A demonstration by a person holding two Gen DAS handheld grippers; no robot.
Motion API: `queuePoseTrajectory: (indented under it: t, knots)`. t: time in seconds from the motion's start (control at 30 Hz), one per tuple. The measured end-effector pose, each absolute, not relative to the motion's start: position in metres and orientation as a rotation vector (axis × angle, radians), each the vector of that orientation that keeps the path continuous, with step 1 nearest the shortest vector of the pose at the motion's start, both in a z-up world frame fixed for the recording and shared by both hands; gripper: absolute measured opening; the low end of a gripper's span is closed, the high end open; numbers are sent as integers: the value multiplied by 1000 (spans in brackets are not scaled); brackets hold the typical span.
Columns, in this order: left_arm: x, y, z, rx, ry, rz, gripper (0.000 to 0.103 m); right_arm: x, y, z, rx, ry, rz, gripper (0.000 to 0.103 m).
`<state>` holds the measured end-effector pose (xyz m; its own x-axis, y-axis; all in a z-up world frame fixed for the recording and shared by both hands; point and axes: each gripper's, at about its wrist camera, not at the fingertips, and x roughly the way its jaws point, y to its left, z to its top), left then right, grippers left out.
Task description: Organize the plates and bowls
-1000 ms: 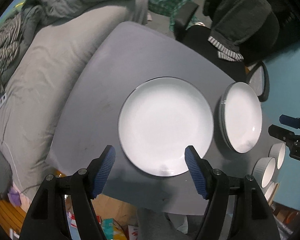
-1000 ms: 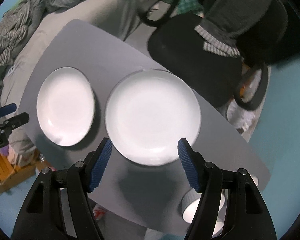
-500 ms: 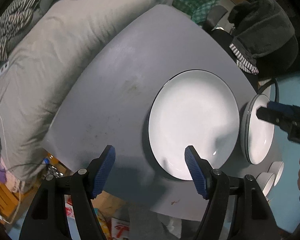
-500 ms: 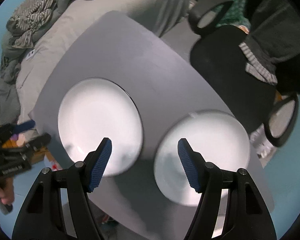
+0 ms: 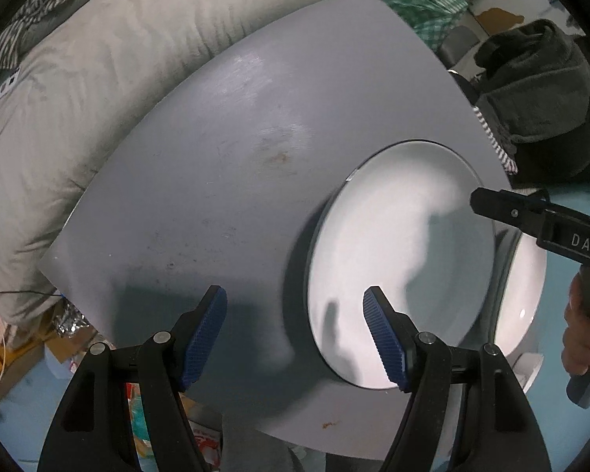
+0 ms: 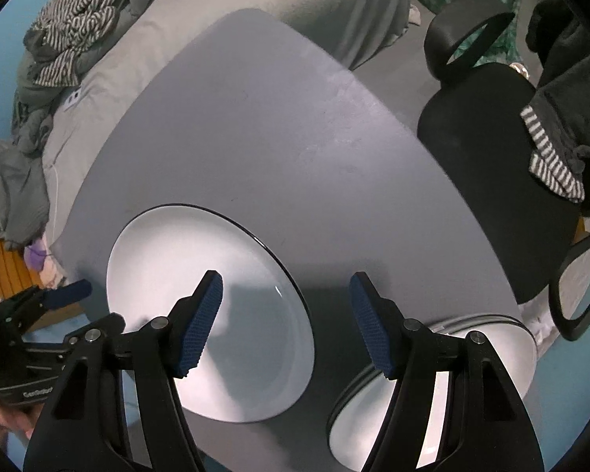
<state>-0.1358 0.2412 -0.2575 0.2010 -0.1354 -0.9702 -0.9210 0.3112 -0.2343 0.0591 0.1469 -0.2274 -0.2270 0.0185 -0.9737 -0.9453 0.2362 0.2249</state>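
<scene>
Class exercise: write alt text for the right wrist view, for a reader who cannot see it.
The open right gripper hovers over a grey table, empty, between a large white plate on its left and a stack of plates at lower right. The left gripper shows at the left edge.

A grey table (image 5: 224,165) stands beside a grey bed (image 5: 78,78). Striped clothes (image 6: 70,19) lie heaped there. A black chair (image 6: 487,157) holds dark clothing (image 5: 539,90).

Dim room, cool overhead light. My plate (image 5: 397,251) glares white, washed out, its rim smeared with motion blur toward 3 o'clock. Gripper shadows fall across it and darken the table (image 5: 224,181) at 6 o'clock. Fisheye bends every edge; black vignette rings both views.
</scene>
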Motion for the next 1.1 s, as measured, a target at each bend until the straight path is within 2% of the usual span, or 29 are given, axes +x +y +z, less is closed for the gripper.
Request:
queuePoseTrajectory:
  t: [0.13, 0.2, 0.3, 0.37, 0.43, 0.5, 0.6, 0.73, 0.83, 1.1]
  knots:
    - [-136, 245, -266, -1152, 1255, 760, 73, 60, 147, -232, -899, 1498, 1168, 67]
    - [-136, 247, -268, -1158, 1251, 755, 73, 62, 147, -236, -884, 1513, 1153, 61]
    - [-135, 248, -268, -1158, 1251, 757, 73, 65, 144, -242, -844, 1551, 1130, 45]
    - [-133, 250, -268, -1155, 1246, 751, 73, 66, 143, -245, -818, 1570, 1127, 44]
    - [-133, 250, -268, -1148, 1244, 742, 65, 65, 140, -247, -803, 1582, 1131, 42]
    - [-129, 251, -269, -1138, 1248, 730, 55, 63, 137, -251, -806, 1598, 1130, 32]
    - [-125, 254, -273, -1128, 1268, 696, 37, 60, 133, -253, -816, 1586, 1125, 30]
    - [-122, 255, -271, -1112, 1270, 647, 22, 65, 127, -255, -789, 1615, 1108, 27]
    - [-119, 257, -270, -1091, 1281, 631, 16, 65, 123, -254, -770, 1640, 1105, 24]
    - [-120, 263, -266, -1044, 1291, 600, 17, 56, 101, -249, -665, 1700, 1072, 18]
